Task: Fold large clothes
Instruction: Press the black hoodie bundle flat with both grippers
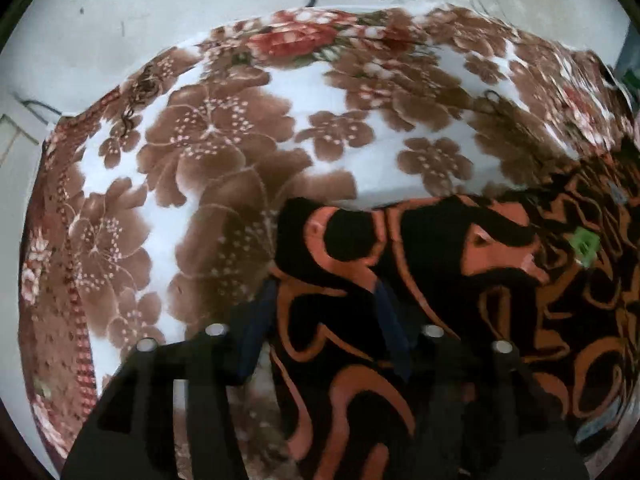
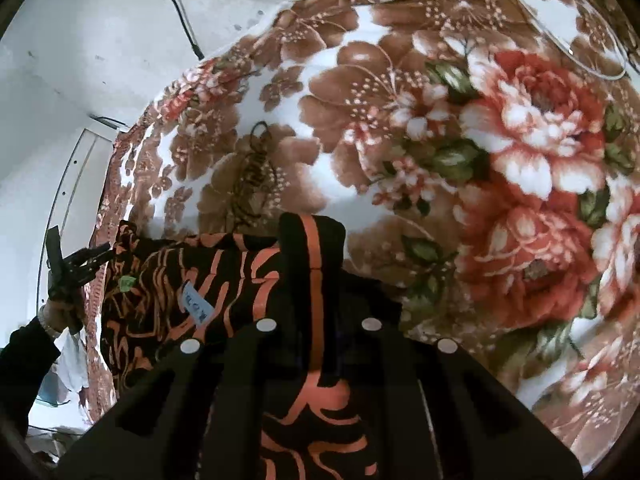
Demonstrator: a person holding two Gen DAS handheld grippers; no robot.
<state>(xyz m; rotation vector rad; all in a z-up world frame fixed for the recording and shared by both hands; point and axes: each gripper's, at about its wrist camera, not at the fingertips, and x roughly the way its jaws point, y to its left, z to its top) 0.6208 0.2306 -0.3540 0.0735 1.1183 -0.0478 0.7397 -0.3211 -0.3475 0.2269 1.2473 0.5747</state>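
The black and orange garment (image 2: 208, 280) lies on a flowered blanket (image 2: 440, 128) spread over a bed, bunched between the two grippers. The right gripper (image 2: 314, 320) has its fingers pressed together on a fold of it, which stands up past the tips. The left gripper (image 1: 324, 332) straddles the other edge with its fingers partly spread; whether they pinch the cloth I cannot tell. To fold well, both edges should rise level and taut, then come down so the hems meet, without dragging the blanket. A dark cord (image 2: 256, 176) lies on the blanket just beyond the garment and could snag. Two labels, green (image 2: 127, 284) and pale blue (image 2: 196, 304), show on the cloth
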